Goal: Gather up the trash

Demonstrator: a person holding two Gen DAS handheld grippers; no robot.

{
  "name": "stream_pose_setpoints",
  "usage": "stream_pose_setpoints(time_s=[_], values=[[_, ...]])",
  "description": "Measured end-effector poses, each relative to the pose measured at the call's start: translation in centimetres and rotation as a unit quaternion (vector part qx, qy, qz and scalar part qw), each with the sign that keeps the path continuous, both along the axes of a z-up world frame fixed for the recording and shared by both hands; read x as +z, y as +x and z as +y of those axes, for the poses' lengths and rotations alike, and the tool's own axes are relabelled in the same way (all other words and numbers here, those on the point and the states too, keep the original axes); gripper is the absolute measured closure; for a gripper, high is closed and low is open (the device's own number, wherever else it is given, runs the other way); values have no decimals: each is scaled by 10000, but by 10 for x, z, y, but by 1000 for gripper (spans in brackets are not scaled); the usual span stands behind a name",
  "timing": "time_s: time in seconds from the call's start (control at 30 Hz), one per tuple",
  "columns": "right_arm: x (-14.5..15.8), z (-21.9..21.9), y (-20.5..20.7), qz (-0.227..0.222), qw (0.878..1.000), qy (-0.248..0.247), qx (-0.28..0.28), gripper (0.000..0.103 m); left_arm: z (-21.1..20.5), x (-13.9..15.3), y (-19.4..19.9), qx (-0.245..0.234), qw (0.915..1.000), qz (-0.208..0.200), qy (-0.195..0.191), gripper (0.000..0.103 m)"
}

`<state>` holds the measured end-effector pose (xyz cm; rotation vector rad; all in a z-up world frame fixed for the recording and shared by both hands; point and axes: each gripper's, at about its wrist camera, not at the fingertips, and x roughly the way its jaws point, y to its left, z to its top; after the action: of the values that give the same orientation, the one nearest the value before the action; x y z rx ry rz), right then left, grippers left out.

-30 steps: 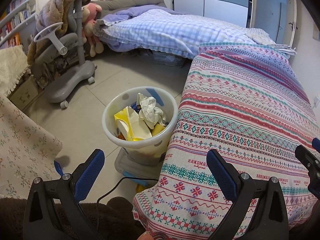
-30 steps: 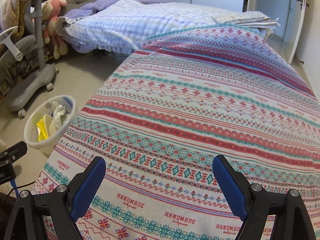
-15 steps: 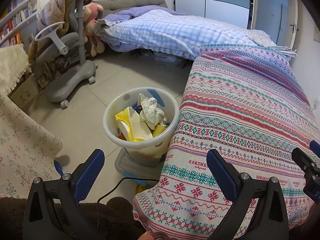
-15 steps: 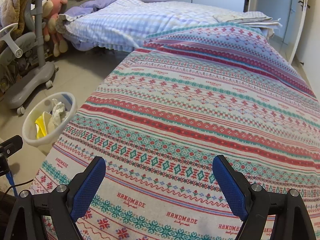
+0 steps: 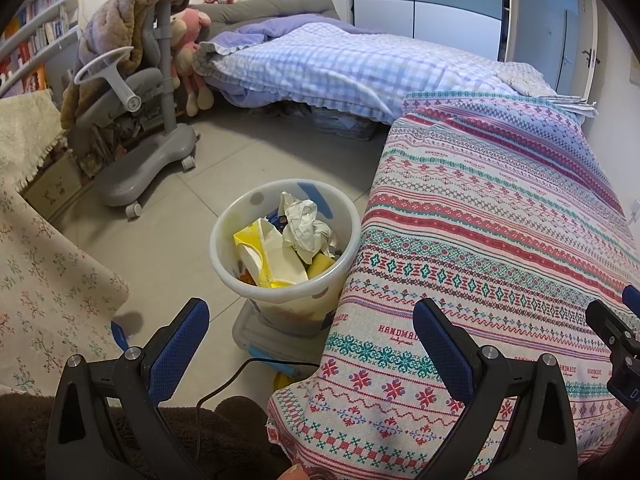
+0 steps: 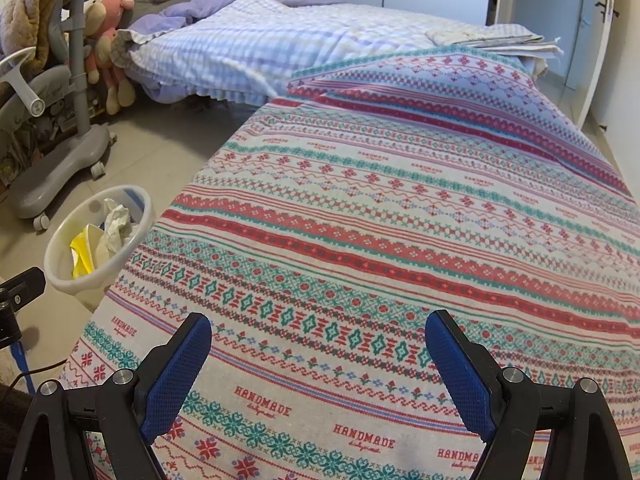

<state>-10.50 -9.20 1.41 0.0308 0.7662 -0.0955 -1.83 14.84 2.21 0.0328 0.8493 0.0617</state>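
Lower centre of both views, the left gripper (image 5: 308, 344) and right gripper (image 6: 318, 358) are held wide open, empty; the patterned striped cloth (image 6: 400, 220) should be scanned before reaching toward the white plastic bin (image 5: 224, 256).

Grey tiled floor (image 5: 168, 208); patterned striped cloth (image 6: 400, 220) ahead of tongs; checked-quilt bed (image 5: 340, 68) beyond; grey wheeled chair (image 5: 140, 132) far left; wardrobe doors (image 5: 420, 4) behind

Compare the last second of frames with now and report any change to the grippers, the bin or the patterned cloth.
Nothing visibly changed. The left gripper and right gripper are both open and empty as before, the trash bin holds the same crumpled paper and yellow packaging, and the patterned cloth is bare.
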Motion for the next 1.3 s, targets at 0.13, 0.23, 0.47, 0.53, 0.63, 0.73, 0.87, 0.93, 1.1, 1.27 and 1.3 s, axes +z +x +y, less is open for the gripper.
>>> stream_pose_setpoints(time_s=[0.13, 0.23, 0.47, 0.53, 0.63, 0.73, 0.87, 0.93, 1.1, 1.27, 1.3], values=[[-1, 1, 1, 15, 10000, 2, -13, 13, 1, -1, 0, 17, 10000, 24, -32, 0], [-1, 1, 1, 15, 10000, -12, -21, 13, 3, 1, 0, 24, 10000, 16, -62, 0], [-4, 1, 3, 44, 10000, -34, -24, 13, 7, 2, 1, 32, 10000, -7, -92, 0], [-5, 1, 3, 51, 10000, -41, -18, 13, 7, 2, 1, 25, 10000, -8, -91, 0], [-5, 1, 4, 58, 10000, -47, -4, 13, 7, 2, 1, 21, 10000, -6, -85, 0], [-5, 1, 4, 57, 10000, -47, -4, 13, 8, 2, 1, 13, 10000, 5, -92, 0], [-5, 2, 4, 33, 10000, -62, -11, 13, 8, 2, 1, -5, 9999, 6, -106, 0], [-5, 2, 5, 34, 10000, -72, -16, 13, 7, 2, 1, -12, 9999, 16, -109, 0], [-4, 3, 5, 17, 10000, -88, 2, 13, 7, 2, 1, -9, 10000, 0, -94, 0], [-2, 2, 5, -10, 10000, -76, 15, 13, 7, 2, 1, -31, 10000, 0, -87, 0], [-2, 2, 4, -11, 10000, -72, 16, 13, 7, 1, 1, -46, 9999, 12, -92, 0]])
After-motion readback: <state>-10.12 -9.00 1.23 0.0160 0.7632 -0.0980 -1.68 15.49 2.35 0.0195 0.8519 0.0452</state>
